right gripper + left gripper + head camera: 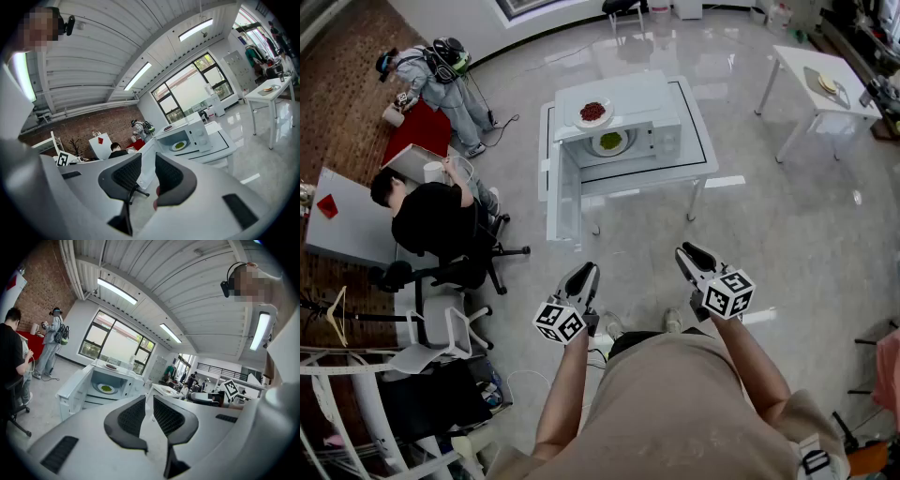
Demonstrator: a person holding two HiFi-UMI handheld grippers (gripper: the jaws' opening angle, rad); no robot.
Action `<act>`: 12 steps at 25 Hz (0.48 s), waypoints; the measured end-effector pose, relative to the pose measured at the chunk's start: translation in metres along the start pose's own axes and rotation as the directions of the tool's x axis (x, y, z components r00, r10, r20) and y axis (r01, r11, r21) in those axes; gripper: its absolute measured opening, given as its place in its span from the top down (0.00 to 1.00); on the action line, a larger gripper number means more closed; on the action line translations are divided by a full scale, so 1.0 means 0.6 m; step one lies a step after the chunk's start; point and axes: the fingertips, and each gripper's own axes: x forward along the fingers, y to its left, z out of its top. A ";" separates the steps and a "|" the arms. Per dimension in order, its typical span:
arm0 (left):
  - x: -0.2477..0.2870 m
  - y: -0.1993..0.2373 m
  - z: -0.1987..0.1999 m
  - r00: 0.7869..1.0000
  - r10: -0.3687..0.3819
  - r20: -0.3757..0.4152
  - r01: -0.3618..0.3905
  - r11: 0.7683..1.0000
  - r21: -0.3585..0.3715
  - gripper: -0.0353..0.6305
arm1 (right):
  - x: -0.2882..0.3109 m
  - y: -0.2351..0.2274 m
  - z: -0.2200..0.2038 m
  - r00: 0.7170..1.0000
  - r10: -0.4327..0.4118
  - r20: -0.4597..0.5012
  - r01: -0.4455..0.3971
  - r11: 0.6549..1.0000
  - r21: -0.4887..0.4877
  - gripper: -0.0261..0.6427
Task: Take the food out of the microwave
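A white microwave stands on a low white table with its door swung open to the left. Inside lies a plate of green food, also seen in the left gripper view as the green plate and in the right gripper view. A plate of red food rests on the microwave's top. My left gripper and right gripper hover close to my body, well short of the table. Both point at the microwave, each with a narrow gap between the jaws and nothing in it.
A person in black sits on an office chair at the left; another person stands further back by a red object. A second white table with a plate stands at the far right. Glossy floor lies between me and the microwave.
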 end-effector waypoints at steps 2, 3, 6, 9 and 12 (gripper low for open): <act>0.004 -0.006 0.003 1.000 0.001 0.004 -0.001 1.000 0.003 0.88 | -0.004 -0.003 0.003 1.000 0.002 -0.004 -0.002 1.000 -0.006 0.81; 0.006 -0.010 0.004 1.000 0.002 0.006 -0.002 1.000 0.005 0.88 | -0.006 -0.005 0.004 1.000 0.004 -0.005 -0.004 1.000 -0.008 0.81; 0.014 -0.020 0.003 1.000 0.004 0.008 -0.004 1.000 0.006 0.88 | -0.011 -0.012 0.006 1.000 0.011 -0.009 -0.011 1.000 -0.012 0.81; 0.020 -0.028 -0.005 1.000 0.008 0.005 -0.008 1.000 0.004 0.88 | -0.017 -0.021 0.006 1.000 0.016 -0.012 -0.016 1.000 -0.008 0.81; 0.024 -0.033 -0.011 1.000 0.014 0.001 -0.014 1.000 0.003 0.88 | -0.023 -0.027 0.011 0.999 0.042 0.011 -0.042 0.998 0.051 0.81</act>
